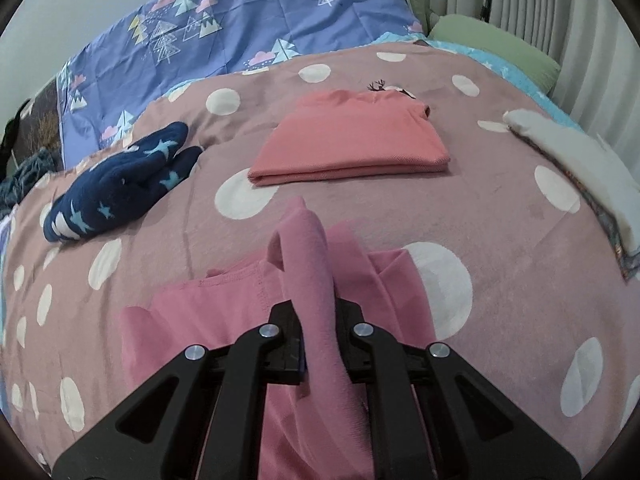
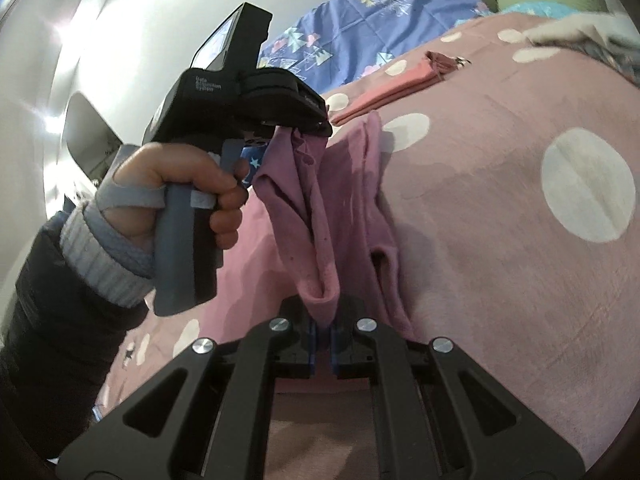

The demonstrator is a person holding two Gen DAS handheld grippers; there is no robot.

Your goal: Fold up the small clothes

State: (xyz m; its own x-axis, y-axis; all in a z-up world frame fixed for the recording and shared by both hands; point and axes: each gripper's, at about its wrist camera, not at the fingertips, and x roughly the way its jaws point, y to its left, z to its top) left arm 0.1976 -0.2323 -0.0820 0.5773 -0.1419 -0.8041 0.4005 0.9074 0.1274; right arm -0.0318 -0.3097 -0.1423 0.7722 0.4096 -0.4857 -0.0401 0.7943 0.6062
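Both tools pinch soft pink knit garment (image 1: 320, 280) into ridged folds.

The right gripper (image 2: 323, 336) sits at the bottom of the view, its jaws pinched together on a fold of the pink garment (image 2: 320, 216), which rises from there in a bunched, stretched band. At the band's upper end the left gripper (image 2: 296, 130) clamps the cloth too, so the garment hangs taut between the two, the rest trailing onto the bed. The person's left hand (image 2: 184, 188), in a ribbed pale cuff over a dark sleeve, wraps the left gripper's grey handle. Beneath lies the mauve blanket (image 2: 500, 208) with white dots. Farther back a folded coral garment (image 2: 384, 96) lies flat on it, and behind that a blue tree-print cover (image 2: 372, 20).
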